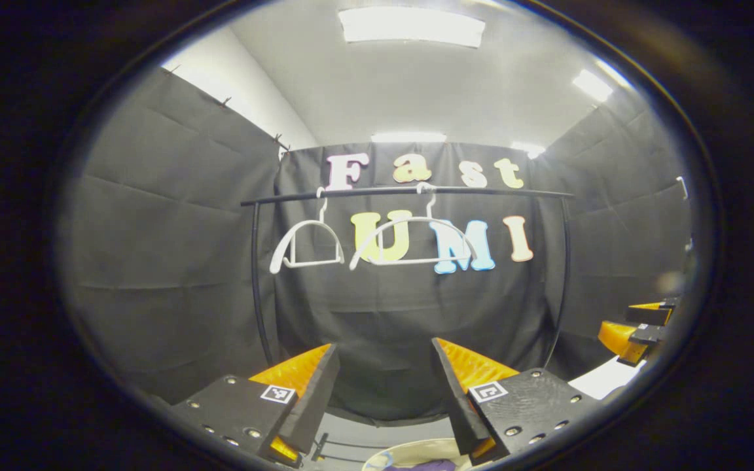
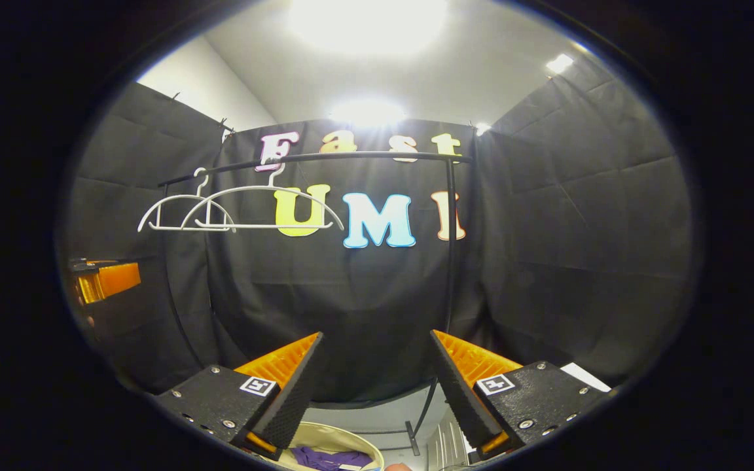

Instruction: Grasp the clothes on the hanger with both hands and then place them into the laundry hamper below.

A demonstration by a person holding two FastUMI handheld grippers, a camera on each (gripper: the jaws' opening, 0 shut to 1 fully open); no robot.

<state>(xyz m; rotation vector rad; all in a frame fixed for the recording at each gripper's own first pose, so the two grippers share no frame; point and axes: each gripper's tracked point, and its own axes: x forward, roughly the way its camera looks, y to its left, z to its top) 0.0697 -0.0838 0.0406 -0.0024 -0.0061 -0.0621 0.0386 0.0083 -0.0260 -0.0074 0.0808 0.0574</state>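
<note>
Two white hangers (image 1: 308, 245) (image 1: 416, 242) hang bare on a black rail (image 1: 482, 191). In the right gripper view the same hangers (image 2: 177, 216) (image 2: 266, 208) sit at the rail's (image 2: 364, 155) left end. A purple garment (image 2: 328, 458) lies in the cream laundry hamper (image 2: 365, 446) below, between my right gripper's fingers. The left gripper view catches the hamper's rim (image 1: 398, 453) and a bit of purple cloth (image 1: 426, 466). My left gripper (image 1: 385, 347) is open and holds nothing. My right gripper (image 2: 377, 335) is open and holds nothing too.
The rail's black uprights (image 1: 256, 288) (image 2: 449, 261) stand in front of the black cloth wall. My right gripper (image 1: 639, 327) appears at the right edge of the left gripper view, my left gripper (image 2: 103, 280) at the left edge of the right gripper view.
</note>
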